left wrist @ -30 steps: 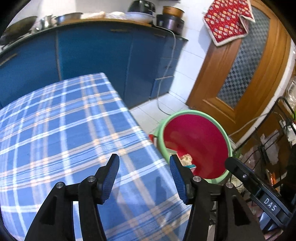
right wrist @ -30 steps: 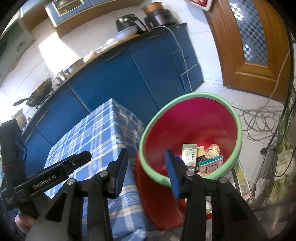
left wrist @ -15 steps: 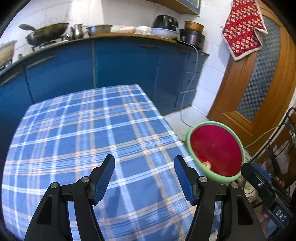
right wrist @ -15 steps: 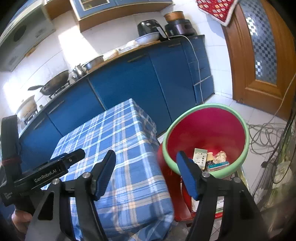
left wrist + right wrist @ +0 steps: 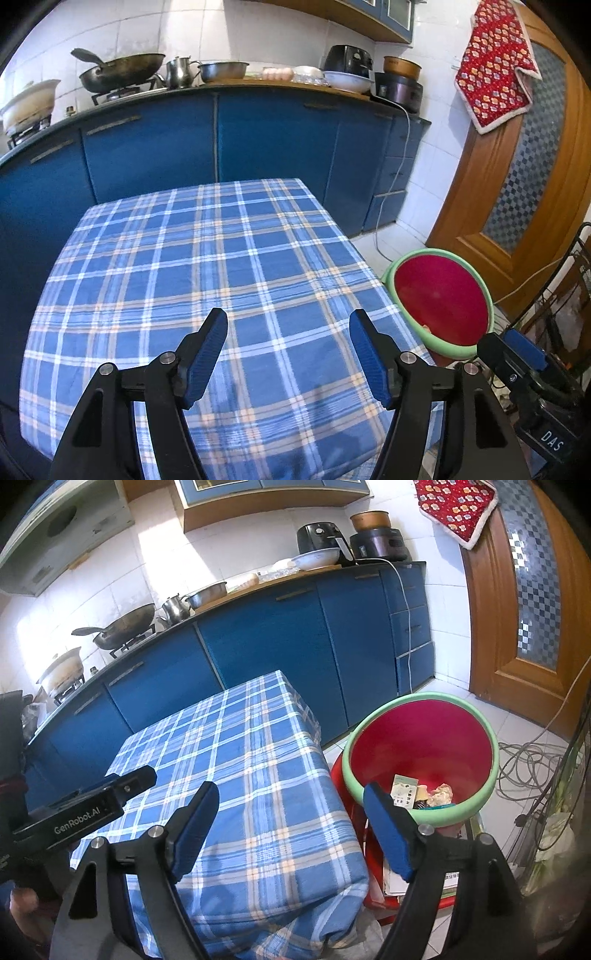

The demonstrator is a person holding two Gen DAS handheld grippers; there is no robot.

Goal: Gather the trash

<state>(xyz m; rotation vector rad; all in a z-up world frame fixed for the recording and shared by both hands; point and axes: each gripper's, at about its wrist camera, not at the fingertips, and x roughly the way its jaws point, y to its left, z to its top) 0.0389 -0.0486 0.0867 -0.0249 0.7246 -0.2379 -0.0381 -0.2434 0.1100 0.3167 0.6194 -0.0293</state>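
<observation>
The table under the blue plaid cloth (image 5: pixel 207 280) serves as the landmark: its whole top lies flat and bare, four edges showing, the cloth hanging over the near corner and right side in soft folds. The left gripper (image 5: pixel 288 347), black-framed with blue ribbed pads, hovers above the near part of that cloth, its jaws standing wide and nothing between them. The right gripper (image 5: pixel 291 827) hangs over the table's near right corner, its jaws opening with nothing between them but air. Off the table's right edge, lower than the top, stands the round red plastic bin with a pale green rim (image 5: pixel 421 746), seemingly resting on a red plastic stool (image 5: pixel 354 834) that touches the hanging cloth. The collected trash (image 5: pixel 424 797), a small printed carton, a crumpled paper wad and a flat box, lies at the bottom of that bin. Beyond the table's far edge a narrow strip of floor separates it from the blue kitchen cabinets (image 5: pixel 258 144). To the right of the bin, white floor tiles (image 5: pixel 517 720) are open up to the brown wooden door (image 5: pixel 524 602), though loose grey cables (image 5: pixel 532 764) lie coiled there.
</observation>
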